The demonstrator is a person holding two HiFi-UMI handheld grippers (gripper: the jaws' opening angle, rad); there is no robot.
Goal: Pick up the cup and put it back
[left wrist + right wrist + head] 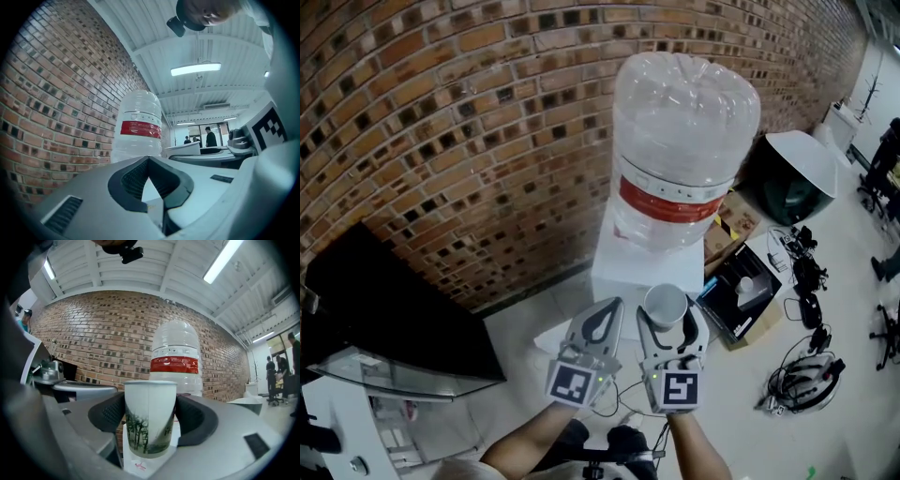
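head view, lower centre: the cup (pixel 666 303) sits mouth up in the right gripper (pixel 672 323), the left gripper (pixel 602 321) just beside it. left gripper view: fingers (pixel 131 180) clenched together, empty. right gripper view: cup (pixel 150 418) upright, long axis vertical, fingers (pixel 110 416) grasping its sides.

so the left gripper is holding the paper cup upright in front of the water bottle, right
No, it's the right gripper that holds the paper cup upright in front of the water bottle; the right gripper view shows it between the jaws. The left gripper is shut and empty.
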